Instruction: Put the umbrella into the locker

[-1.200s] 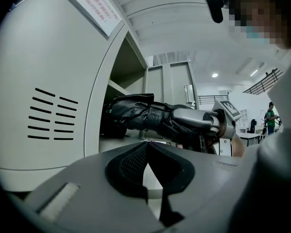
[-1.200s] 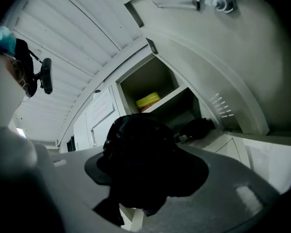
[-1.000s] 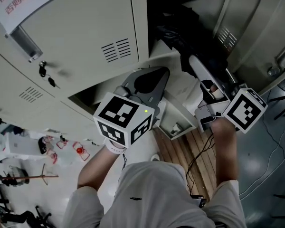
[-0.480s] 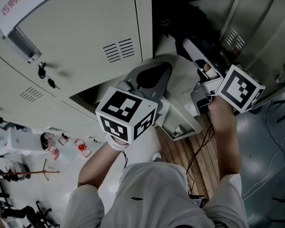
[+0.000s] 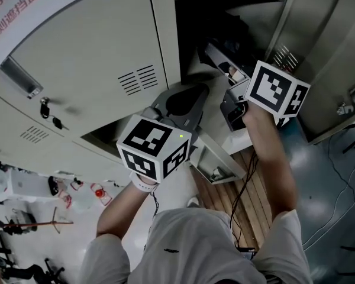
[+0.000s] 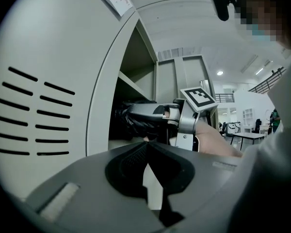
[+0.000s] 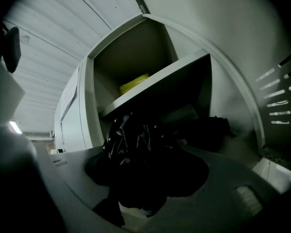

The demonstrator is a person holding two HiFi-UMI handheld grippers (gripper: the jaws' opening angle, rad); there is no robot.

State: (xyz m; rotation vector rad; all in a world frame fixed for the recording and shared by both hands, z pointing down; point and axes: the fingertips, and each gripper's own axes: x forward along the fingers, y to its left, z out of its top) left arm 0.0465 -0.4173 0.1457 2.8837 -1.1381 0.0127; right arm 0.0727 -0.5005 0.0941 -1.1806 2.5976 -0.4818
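The black folded umbrella (image 7: 131, 140) sits between the jaws of my right gripper (image 7: 145, 147), which is shut on it. In the head view the right gripper (image 5: 222, 64) reaches level into the open locker compartment (image 5: 242, 13), and the umbrella's dark bundle (image 5: 208, 39) is just inside the opening. The left gripper view shows the same umbrella (image 6: 131, 118) ahead of the right gripper (image 6: 157, 113), below the locker shelf (image 6: 136, 87). My left gripper (image 6: 146, 143) is shut with nothing in it and hangs beside the closed locker door (image 5: 94, 52).
A yellow thing (image 7: 134, 83) lies on the shelf (image 7: 160, 86) above the compartment. Something dark (image 7: 211, 127) lies deeper inside. The open locker door (image 5: 310, 58) stands at the right. Keys (image 5: 44, 106) hang in a lock at the left. Wooden boards (image 5: 236, 185) and cables lie on the floor.
My right gripper has carried the umbrella forward, from in front of the lockers into the mouth of the open compartment. The left gripper has barely shifted.
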